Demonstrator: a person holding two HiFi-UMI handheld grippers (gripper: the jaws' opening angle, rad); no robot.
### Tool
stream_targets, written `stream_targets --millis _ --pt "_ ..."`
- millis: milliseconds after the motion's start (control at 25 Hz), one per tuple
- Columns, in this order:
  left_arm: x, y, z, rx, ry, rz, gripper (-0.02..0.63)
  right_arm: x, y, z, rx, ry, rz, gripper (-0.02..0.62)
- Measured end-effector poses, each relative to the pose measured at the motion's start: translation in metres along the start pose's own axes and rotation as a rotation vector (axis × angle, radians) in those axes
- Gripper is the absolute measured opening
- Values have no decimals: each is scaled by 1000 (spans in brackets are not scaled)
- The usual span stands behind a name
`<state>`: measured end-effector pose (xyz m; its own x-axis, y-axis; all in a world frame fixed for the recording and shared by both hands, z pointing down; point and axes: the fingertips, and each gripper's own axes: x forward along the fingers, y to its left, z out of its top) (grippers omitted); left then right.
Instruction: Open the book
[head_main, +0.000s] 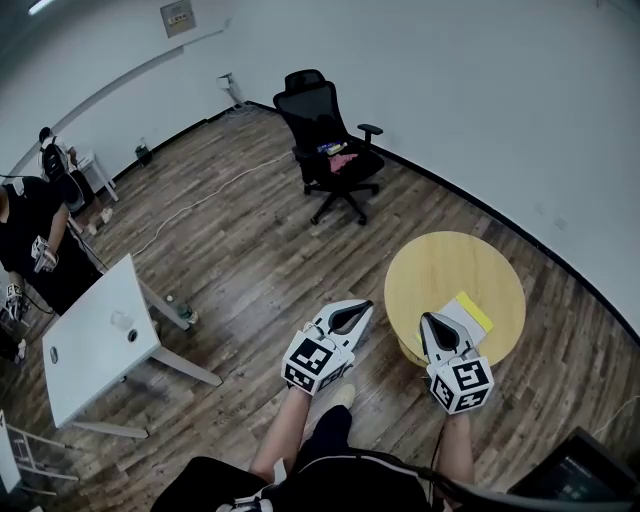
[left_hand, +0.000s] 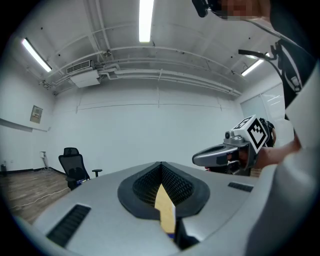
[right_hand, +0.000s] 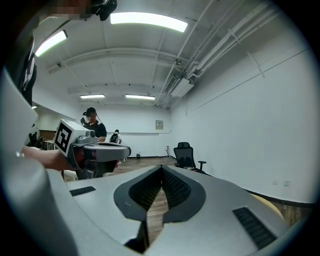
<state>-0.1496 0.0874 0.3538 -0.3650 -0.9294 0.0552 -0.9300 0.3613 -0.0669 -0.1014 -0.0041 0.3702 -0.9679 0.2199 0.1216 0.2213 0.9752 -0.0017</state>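
A yellow book (head_main: 470, 311) with a white page edge lies shut on the round wooden table (head_main: 450, 265), near its front edge. My right gripper (head_main: 428, 318) is shut and empty; its tips hover over the table's near rim, just left of the book, and its body hides the book's near corner. My left gripper (head_main: 364, 305) is also shut and empty, over the floor to the left of the table. In the left gripper view the jaws (left_hand: 161, 164) meet at the tip, and the right gripper (left_hand: 197, 159) shows beside them. In the right gripper view the jaws (right_hand: 161, 167) meet too.
A black office chair (head_main: 330, 150) stands beyond the table on the wood floor. A white rectangular table (head_main: 95, 340) is at the left, with a person in black (head_main: 30, 230) behind it. A dark screen (head_main: 580, 480) sits at the bottom right corner.
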Motion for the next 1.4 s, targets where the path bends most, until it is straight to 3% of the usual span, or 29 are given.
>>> stream_targets --millis 640,1080,1400 --pt "101 162 4 6 6 -91 0 167 -67 34 16 -2 -88 6" --pt "136 181 -2 -10 8 -159 0 193 -91 34 22 21 -140 6" --pt "132 187 -5 -22 7 -119 0 198 -95 37 6 27 -118 6"
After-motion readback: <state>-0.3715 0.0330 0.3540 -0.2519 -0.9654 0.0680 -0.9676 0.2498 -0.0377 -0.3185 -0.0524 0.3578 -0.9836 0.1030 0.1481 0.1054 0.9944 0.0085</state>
